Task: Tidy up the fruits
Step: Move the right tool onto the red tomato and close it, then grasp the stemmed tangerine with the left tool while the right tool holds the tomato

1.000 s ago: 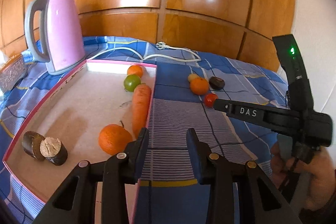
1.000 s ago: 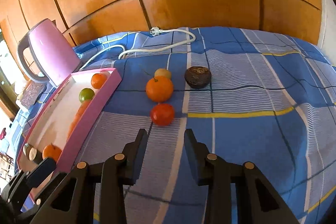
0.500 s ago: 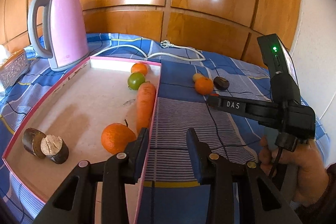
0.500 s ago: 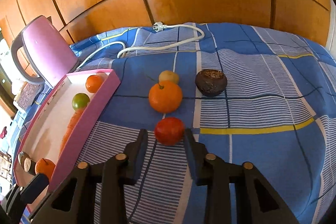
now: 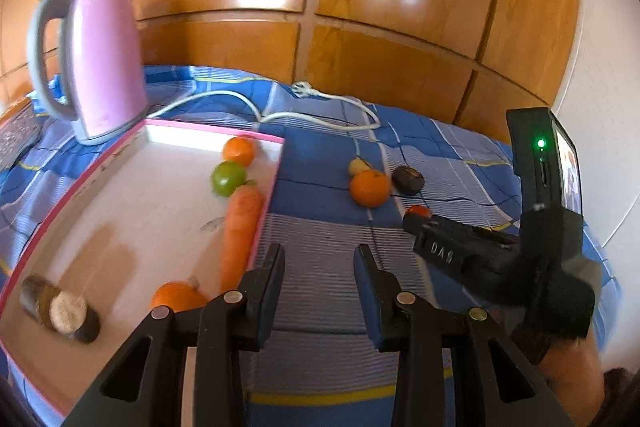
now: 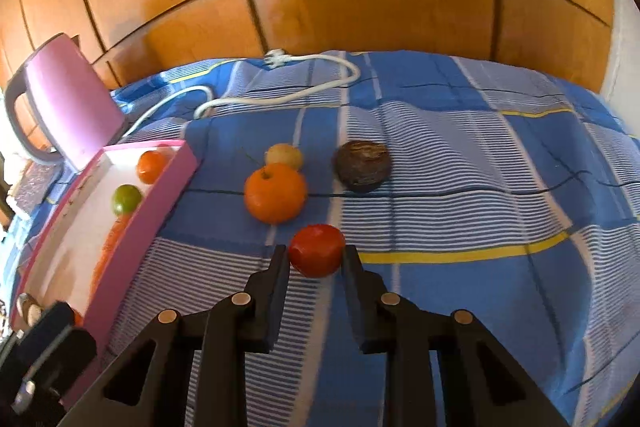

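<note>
A red tomato [image 6: 317, 255] lies on the blue checked cloth, between the fingertips of my right gripper [image 6: 316, 259], which is open around it. Behind it lie an orange [image 6: 275, 192], a small yellow fruit [image 6: 284, 155] and a dark brown fruit [image 6: 362, 166]. The pink-rimmed tray [image 5: 276, 187] holds a carrot [image 5: 240, 227], a green fruit [image 5: 228, 178], two oranges [image 5: 239, 151] and dark cut pieces [image 5: 60, 311]. My left gripper [image 5: 319, 267] is open and empty above the tray's right rim. The right gripper also shows in the left wrist view [image 5: 416, 223].
A pink kettle [image 5: 100, 59] stands behind the tray with its white cord [image 6: 280, 95] lying across the cloth. Wooden panels [image 6: 360, 7] close off the back. A patterned box [image 5: 16, 131] sits at the far left.
My right gripper has moved forward over the cloth until its open fingers flank the tomato. My left gripper has shifted a little right and tilted up.
</note>
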Demonstrator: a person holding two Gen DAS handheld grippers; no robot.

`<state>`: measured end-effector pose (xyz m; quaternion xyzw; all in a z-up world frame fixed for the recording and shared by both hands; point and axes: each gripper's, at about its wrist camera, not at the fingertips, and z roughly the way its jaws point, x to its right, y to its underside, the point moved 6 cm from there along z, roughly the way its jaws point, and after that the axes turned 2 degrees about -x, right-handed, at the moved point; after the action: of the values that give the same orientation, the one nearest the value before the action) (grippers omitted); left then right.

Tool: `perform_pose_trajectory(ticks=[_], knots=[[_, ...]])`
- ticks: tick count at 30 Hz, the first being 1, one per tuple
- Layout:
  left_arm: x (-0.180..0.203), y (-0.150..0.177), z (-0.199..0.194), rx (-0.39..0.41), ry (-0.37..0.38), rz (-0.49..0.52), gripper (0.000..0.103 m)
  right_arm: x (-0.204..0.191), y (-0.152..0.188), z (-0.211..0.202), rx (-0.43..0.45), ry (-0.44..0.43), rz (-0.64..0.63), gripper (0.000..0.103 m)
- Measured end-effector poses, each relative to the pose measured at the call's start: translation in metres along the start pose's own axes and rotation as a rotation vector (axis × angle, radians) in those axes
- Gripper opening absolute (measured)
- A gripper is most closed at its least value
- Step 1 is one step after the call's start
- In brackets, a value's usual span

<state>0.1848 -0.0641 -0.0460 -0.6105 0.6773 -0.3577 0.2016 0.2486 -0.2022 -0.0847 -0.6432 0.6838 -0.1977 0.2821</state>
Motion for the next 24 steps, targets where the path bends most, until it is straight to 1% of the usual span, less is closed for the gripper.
perform_pose_trajectory(ticks=[2, 5, 10, 18, 24], knots=[[0.004, -0.003, 0.008, -0.017, 0.008, -0.004, 0.036, 0.005, 0.001, 0.003, -0.013, 0.021, 0.008, 0.027], [0.007, -0.004, 0.018, -0.041, 0.020, -0.018, 0.035, 0.009, 0.000, 0.001, -0.007, 0.049, 0.006, 0.027], [0.007, -0.008, 0.032, -0.061, 0.019, -0.038, 0.035, 0.017, 0.000, 0.000, -0.006, 0.070, 0.021, 0.027], [0.014, -0.016, 0.057, -0.086, 0.007, -0.033, 0.035, 0.023, -0.002, 0.000, -0.001, 0.080, 0.043, 0.027], [0.015, -0.018, 0.074, -0.126, -0.017, -0.033, 0.035, 0.028, -0.002, 0.000, -0.001, 0.117, 0.041, 0.027]])
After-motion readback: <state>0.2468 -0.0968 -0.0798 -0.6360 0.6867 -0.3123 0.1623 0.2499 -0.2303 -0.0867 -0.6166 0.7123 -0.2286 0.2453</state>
